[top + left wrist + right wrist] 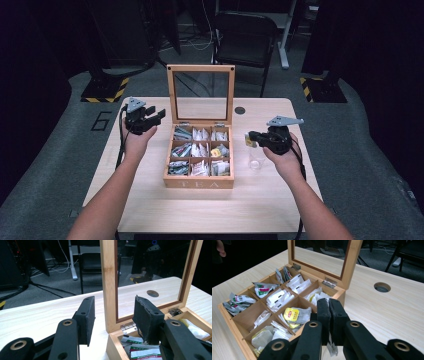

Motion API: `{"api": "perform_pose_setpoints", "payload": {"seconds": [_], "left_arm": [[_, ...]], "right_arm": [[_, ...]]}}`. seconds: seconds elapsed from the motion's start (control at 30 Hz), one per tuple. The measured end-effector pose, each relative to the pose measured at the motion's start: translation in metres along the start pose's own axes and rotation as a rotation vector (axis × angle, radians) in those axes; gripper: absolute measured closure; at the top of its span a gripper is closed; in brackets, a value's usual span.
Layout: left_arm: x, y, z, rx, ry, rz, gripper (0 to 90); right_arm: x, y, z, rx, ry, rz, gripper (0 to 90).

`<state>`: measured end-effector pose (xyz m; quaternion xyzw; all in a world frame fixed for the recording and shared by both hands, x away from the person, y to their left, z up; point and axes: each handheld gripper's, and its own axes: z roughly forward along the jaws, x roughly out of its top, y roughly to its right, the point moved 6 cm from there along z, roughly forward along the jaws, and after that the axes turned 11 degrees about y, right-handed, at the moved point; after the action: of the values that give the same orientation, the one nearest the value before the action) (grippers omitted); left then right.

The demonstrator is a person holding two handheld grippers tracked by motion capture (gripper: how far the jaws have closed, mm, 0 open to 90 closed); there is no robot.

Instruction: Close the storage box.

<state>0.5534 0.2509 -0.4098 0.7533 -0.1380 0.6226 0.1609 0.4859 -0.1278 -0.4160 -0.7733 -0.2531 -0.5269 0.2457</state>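
Table (150, 200): light wood top, with a round hole (240, 110) near its far edge, right of the box lid.
Tea box (199, 183): wooden, at the middle of the table, "TEA" on its front wall; nine compartments in three rows hold tea bags.
Lid (201, 68): glass-paned, standing upright on hinges at the box's far edge.
Glass (256, 160): clear, upright on the table just right of the box, near the right edge.
Left gripper (150, 116): held above the table's left side, beside the lid's left post; jaws spread wide with nothing between them.
Right gripper (251, 137): held over the glass, jaws pressed together on a tea bag.
Tea bag (332, 348): its pale paper hangs below the closed pads in the right gripper view; a yellow bit shows at the jaw tips in the high view.
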Motion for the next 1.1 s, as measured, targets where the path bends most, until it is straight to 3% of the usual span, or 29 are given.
{"api": "perform_pose_setpoints", "payload": {"seconds": [0.5,1.1], "left_arm": [[-0.001,0.000,0.000,0.005,-0.006,0.001,51.7],[-0.001,-0.002,0.000,0.007,-0.001,0.000,51.7]], "right_arm": [[-0.024,0.018,-0.013,-0.058,-0.015,0.031,87.3],[-0.042,0.025,-0.006,-0.083,-0.045,0.036,87.2]]}}
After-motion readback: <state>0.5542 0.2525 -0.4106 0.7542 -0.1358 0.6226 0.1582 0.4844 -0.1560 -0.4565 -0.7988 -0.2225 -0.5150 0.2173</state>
